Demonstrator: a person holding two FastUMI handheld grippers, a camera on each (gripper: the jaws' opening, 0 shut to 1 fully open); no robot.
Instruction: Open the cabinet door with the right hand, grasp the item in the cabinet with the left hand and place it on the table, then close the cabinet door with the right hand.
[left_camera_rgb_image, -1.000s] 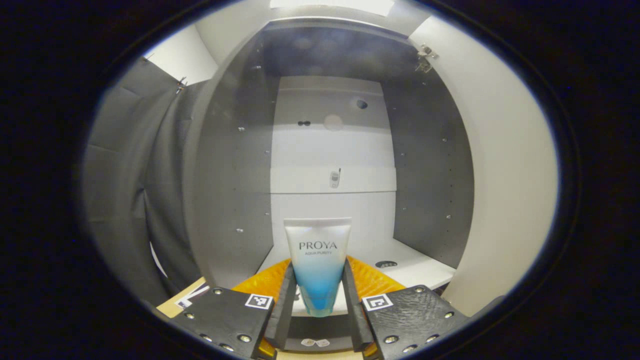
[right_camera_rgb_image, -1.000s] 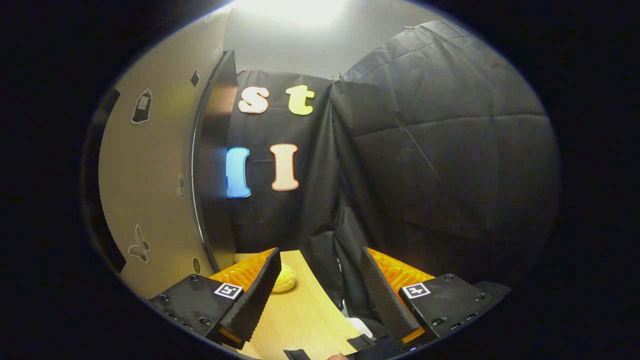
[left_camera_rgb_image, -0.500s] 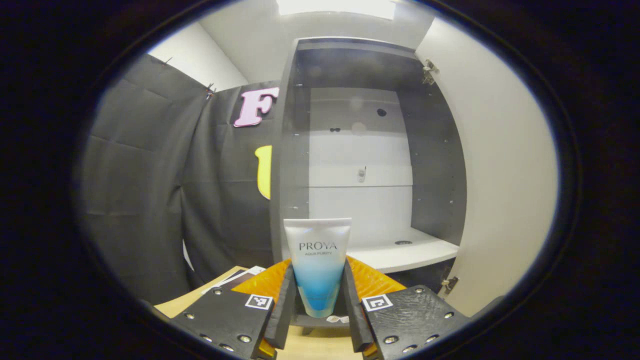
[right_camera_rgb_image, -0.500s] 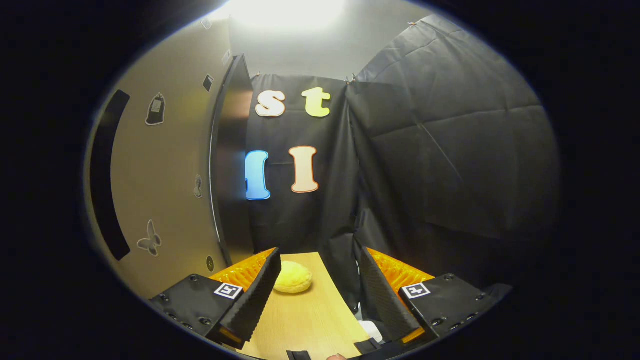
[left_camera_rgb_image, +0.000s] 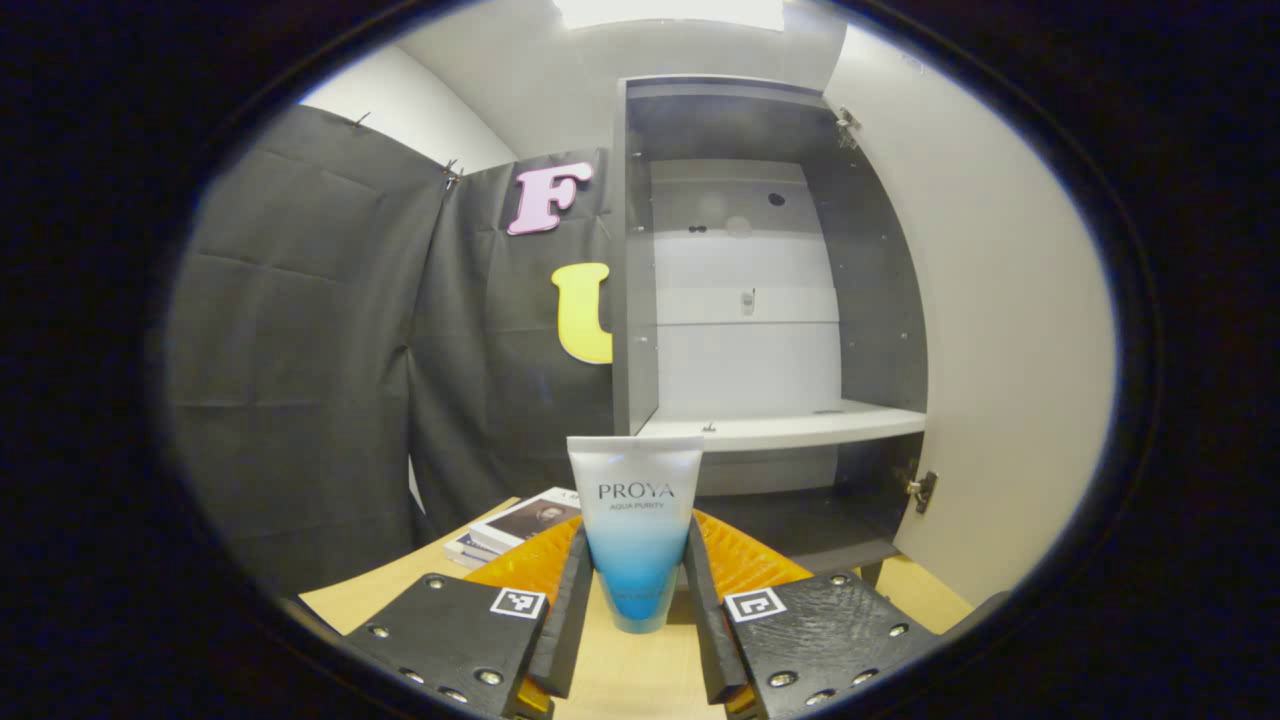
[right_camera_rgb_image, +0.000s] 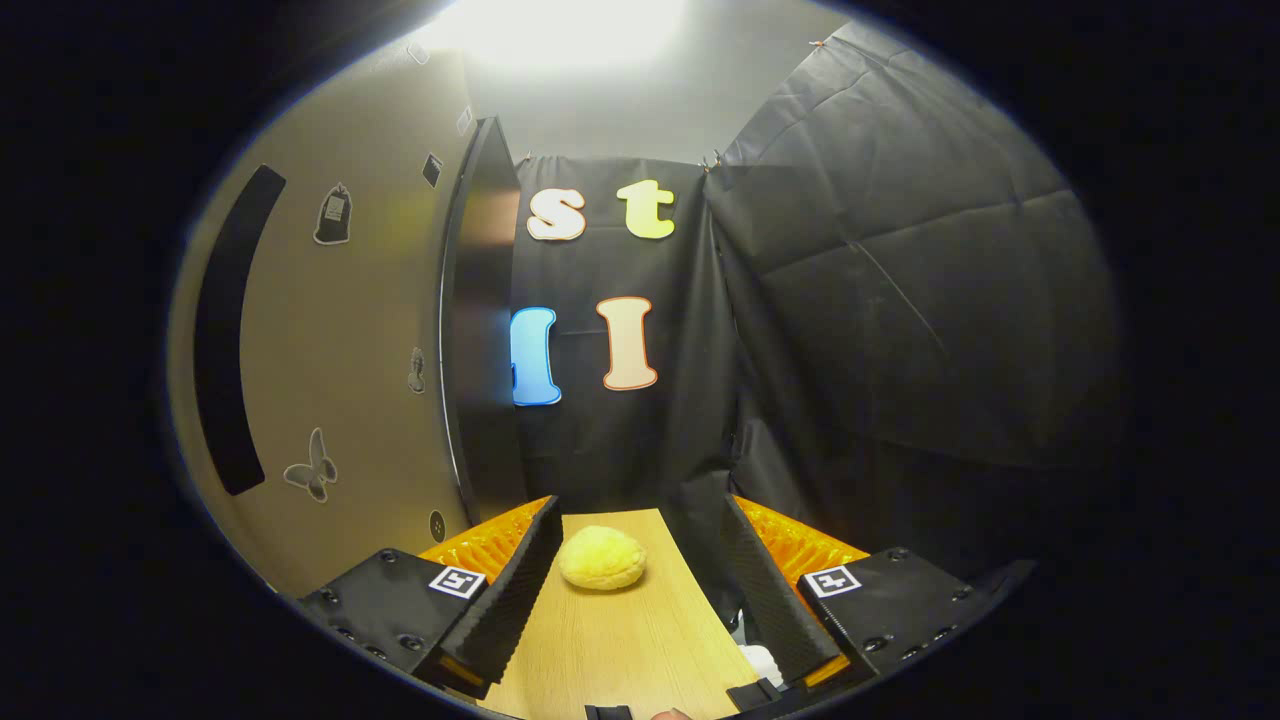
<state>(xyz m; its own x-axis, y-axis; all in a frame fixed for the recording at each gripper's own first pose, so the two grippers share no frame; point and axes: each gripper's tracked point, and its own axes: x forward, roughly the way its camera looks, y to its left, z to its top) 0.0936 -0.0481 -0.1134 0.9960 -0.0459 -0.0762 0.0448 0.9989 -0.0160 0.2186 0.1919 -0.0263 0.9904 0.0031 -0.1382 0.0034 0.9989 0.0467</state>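
Observation:
A white-to-blue cosmetic tube (left_camera_rgb_image: 636, 525) stands upright between the fingers of my left gripper (left_camera_rgb_image: 634, 615), which is shut on it, held above the wooden table (left_camera_rgb_image: 640, 680) in front of the cabinet. The grey cabinet (left_camera_rgb_image: 760, 310) stands open, its white shelf (left_camera_rgb_image: 790, 430) bare. Its pale door (left_camera_rgb_image: 1000, 330) is swung out to the right. In the right gripper view my right gripper (right_camera_rgb_image: 640, 590) is open with nothing between its fingers, beside the door's outer face (right_camera_rgb_image: 330, 380), which carries a dark handle (right_camera_rgb_image: 232, 330) and stickers.
A stack of books (left_camera_rgb_image: 510, 525) lies on the table at the left of the cabinet. A yellow bun-shaped object (right_camera_rgb_image: 602, 557) rests on the wooden table (right_camera_rgb_image: 620, 640) ahead of my right gripper. Black cloth walls close in both sides.
My left gripper has drawn back out of the cabinet with the tube and dropped lower, so the table and books came into sight. My right gripper backed away a little from the door.

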